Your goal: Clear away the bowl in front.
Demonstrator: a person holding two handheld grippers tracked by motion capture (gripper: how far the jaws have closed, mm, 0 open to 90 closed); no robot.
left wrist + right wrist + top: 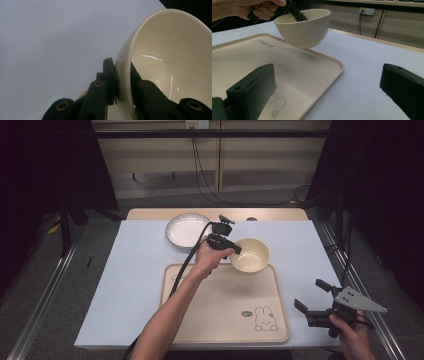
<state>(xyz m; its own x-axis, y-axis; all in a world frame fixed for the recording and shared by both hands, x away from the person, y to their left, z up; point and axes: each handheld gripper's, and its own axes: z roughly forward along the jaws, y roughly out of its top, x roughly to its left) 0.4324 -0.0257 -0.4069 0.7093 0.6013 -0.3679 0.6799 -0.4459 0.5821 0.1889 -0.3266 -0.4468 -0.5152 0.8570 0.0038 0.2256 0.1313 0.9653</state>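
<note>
Carrying looks like the step in hand: over the white-covered table (pixel 125 285), the beige tray (pixel 215 315) is lying at the near edge, and the cream bowl (pixel 250 255) is hanging in the air above the tray's far right corner, lifted clear of it as the right gripper view shows. The left gripper (pixel 231 247) is clenching the bowl's rim, 1 jaw inside and 1 outside the wall. Judging from this, the next move is calling for a level descent onto the tray's flat floor, then a release. The striped plate (pixel 186 230) is sitting beyond the tray, apart from the bowl and not blocking it. The right gripper (pixel 312 299) is waiting off the tray's near right corner, jaws spread and holding nothing. Nothing is standing on the tray.
</note>
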